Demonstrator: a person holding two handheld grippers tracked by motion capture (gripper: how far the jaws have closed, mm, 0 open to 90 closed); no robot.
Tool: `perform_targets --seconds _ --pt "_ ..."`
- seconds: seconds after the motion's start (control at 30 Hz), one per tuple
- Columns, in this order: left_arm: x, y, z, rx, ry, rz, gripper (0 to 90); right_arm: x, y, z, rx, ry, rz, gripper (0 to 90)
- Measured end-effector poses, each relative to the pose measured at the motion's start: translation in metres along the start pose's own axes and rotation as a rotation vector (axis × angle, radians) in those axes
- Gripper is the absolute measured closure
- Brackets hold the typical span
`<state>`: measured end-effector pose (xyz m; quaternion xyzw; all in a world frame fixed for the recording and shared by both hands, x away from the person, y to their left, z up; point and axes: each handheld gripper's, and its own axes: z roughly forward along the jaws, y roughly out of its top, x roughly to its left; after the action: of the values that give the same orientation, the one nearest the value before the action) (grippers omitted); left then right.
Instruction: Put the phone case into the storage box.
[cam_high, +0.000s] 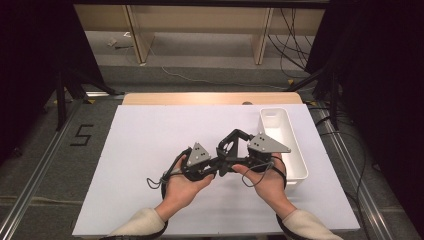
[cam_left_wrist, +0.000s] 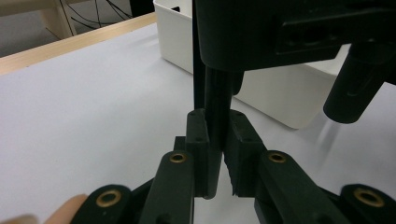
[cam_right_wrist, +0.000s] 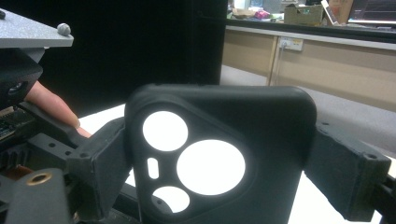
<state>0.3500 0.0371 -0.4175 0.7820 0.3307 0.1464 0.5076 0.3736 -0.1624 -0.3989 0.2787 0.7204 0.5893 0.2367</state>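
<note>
Black and rubbery-looking, a phone case (cam_right_wrist: 219, 158) with camera cut-outs is standing between the jaws of the right gripper (cam_right_wrist: 219, 168), its back facing that gripper's camera. The two pads are pressing on its side edges, so the right gripper is clamping it across its width, jaws spread wide to fit.

In the left gripper view, the left gripper (cam_left_wrist: 218, 149) is pinching a thin black edge that hangs down from the right gripper's load; this reads as the rim of the same phone case (cam_left_wrist: 215, 105), seen edge-on. The left jaws are standing almost closed, with only that thin wall between them.

From the high view, both grippers are meeting above the middle of the white sheet (cam_high: 145, 145) that covers the table, the left gripper (cam_high: 220, 162) coming in from the left and the right gripper (cam_high: 235, 145) from the right, with the case (cam_high: 231, 142) suspended between them and off the surface. Both hands are equally close, since both are already holding it.

The case's long axis seems to be running away from the right gripper's jaws, roughly upright in its view, while the left gripper is crossing it at the rim. A white plastic bin (cam_high: 295, 150) is sitting just to the right of the right hand (cam_high: 267, 182), so my guess is that any drop-off falls to the right side.
</note>
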Motion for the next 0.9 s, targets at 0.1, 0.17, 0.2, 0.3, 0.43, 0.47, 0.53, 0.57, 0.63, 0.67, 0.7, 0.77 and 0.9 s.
perform_targets --seconds 0.1,0.17,0.2,0.3,0.43,0.47,0.53,0.57,0.63,0.67,0.7,0.77,0.9 --pt "-0.0002 0.0002 0.0000 -0.007 0.001 0.003 79.9 -0.0002 0.0004 -0.0005 0.000 -0.003 0.002 14.8" --pt "-0.0001 0.0004 0.0000 -0.011 0.000 0.005 79.8 -0.0004 0.0008 -0.0007 -0.001 -0.003 0.005 14.9" --pt "-0.0002 0.0005 -0.0001 -0.012 -0.001 0.006 79.7 -0.0004 0.0011 -0.0010 0.000 -0.003 0.006 14.9" --pt "-0.0002 0.0008 -0.0003 -0.016 -0.003 0.010 79.4 -0.0007 0.0019 -0.0015 -0.004 -0.004 0.008 15.1" --pt "-0.0001 0.0011 -0.0004 -0.022 -0.003 0.019 78.7 -0.0016 0.0030 -0.0023 -0.008 -0.007 0.013 15.2" --pt "-0.0002 0.0008 -0.0002 -0.022 -0.004 0.020 78.2 -0.0017 0.0034 -0.0026 -0.012 -0.009 0.017 15.2" --pt "0.0001 0.0001 0.0003 -0.023 -0.001 0.029 75.9 -0.0023 0.0045 -0.0034 -0.014 -0.009 0.019 15.2" --pt "0.0003 -0.0003 0.0007 -0.029 -0.002 0.032 74.3 -0.0027 0.0051 -0.0038 -0.018 -0.010 0.020 15.2" --pt "0.0001 -0.0004 0.0010 -0.037 -0.012 0.049 70.4 -0.0038 0.0061 -0.0044 -0.023 -0.012 0.019 15.2" --pt "-0.0004 -0.0001 0.0007 -0.039 -0.011 0.063 67.5 -0.0044 0.0066 -0.0050 -0.023 -0.017 0.021 15.2" --pt "-0.0010 0.0001 0.0003 -0.045 -0.011 0.073 64.9 -0.0050 0.0069 -0.0054 -0.025 -0.017 0.024 15.2" --pt "-0.0017 0.0008 -0.0004 -0.050 -0.029 0.092 56.6 -0.0065 0.0077 -0.0062 -0.029 -0.019 0.025 15.2" --pt "-0.0030 0.0014 -0.0015 -0.044 -0.059 0.089 34.5 -0.0084 0.0094 -0.0075 -0.035 -0.022 0.030 15.2"
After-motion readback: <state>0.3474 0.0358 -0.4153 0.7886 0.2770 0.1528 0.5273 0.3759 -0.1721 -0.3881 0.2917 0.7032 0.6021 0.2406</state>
